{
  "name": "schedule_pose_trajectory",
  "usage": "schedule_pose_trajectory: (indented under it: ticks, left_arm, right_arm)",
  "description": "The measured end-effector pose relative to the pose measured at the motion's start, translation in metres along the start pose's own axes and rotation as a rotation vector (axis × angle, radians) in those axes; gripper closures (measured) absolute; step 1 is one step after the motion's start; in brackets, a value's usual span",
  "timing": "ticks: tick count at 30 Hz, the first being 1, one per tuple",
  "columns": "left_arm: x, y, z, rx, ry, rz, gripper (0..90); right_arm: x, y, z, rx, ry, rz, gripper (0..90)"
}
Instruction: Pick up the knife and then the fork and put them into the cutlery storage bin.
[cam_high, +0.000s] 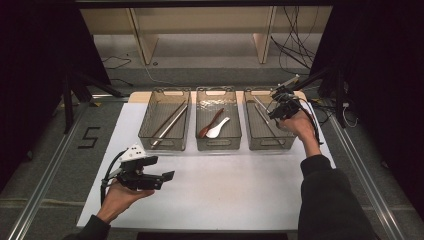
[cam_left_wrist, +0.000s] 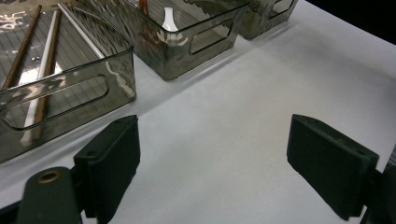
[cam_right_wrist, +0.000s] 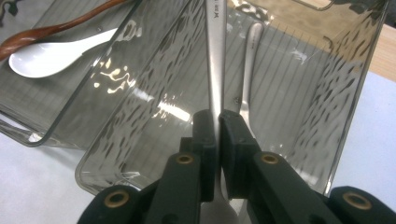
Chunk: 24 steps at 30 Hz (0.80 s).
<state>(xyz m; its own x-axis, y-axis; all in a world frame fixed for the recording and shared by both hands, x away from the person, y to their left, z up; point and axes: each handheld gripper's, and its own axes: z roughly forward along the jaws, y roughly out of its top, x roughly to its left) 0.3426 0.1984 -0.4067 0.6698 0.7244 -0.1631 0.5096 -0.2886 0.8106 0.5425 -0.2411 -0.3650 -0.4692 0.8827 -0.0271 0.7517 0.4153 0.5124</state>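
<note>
The right hand-held gripper (cam_right_wrist: 217, 122) was clamped on the handle of a metal utensil (cam_right_wrist: 215, 56), held over the right-hand bin (cam_high: 252, 141), where a second metal utensil (cam_right_wrist: 248, 65) lay on the bottom. The utensil's handle ran up and away from between the closed jaws. The left hand-held gripper (cam_left_wrist: 212, 161) stood wide and empty above the white desk (cam_high: 225, 190), well apart from the bins.

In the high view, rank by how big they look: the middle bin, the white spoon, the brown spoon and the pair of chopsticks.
1. Middle bin, clearly largest.
2. Pair of chopsticks, longest of the utensils.
3. Brown spoon and white spoon: the brown one looks slightly longer and the white one broader, so too alike to rank.
</note>
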Motion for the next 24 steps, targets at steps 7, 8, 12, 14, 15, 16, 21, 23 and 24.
schedule_pose_trajectory:
  ticks: [7, 8, 12, 14, 15, 16, 21, 23, 24]
  left_arm:
    - [0.0, 0.0, 0.001, 0.001, 0.0, -0.001, 17.0]
    - [0.0, 0.0, 0.001, 0.001, -0.001, -0.001, 17.0]
    - [0.0, 0.0, 0.001, 0.002, -0.002, -0.001, 16.9]
    - [0.0, 0.0, 0.001, 0.002, -0.002, -0.001, 16.9]
    - [0.0, 0.0, 0.001, 0.002, -0.002, -0.001, 16.9]
    - [0.0, 0.0, 0.001, 0.002, -0.002, 0.0, 16.9]
    - [0.0, -0.001, 0.001, 0.005, -0.003, -0.003, 16.9]
    - [0.0, 0.0, 0.001, 0.003, -0.003, -0.001, 16.9]
    - [0.0, 0.0, 0.001, 0.004, -0.003, 0.0, 16.9]
  right_arm:
    - [-0.001, 0.001, 0.009, 0.019, 0.002, 0.008, 85.6]
    - [0.0, 0.002, 0.009, 0.024, 0.002, 0.015, 85.5]
    - [0.001, 0.003, 0.013, 0.026, 0.004, 0.014, 85.5]
    - [0.002, 0.003, 0.015, 0.027, 0.004, 0.02, 85.5]
    - [0.002, 0.004, 0.016, 0.026, 0.003, 0.02, 85.4]
    - [0.002, 0.004, 0.017, 0.029, -0.001, 0.016, 85.4]
    - [0.004, 0.005, 0.023, 0.049, 0.002, 0.018, 85.3]
    - [0.004, 0.005, 0.025, 0.053, 0.0, 0.017, 85.3]
    - [0.004, 0.005, 0.026, 0.056, 0.001, 0.02, 85.2]
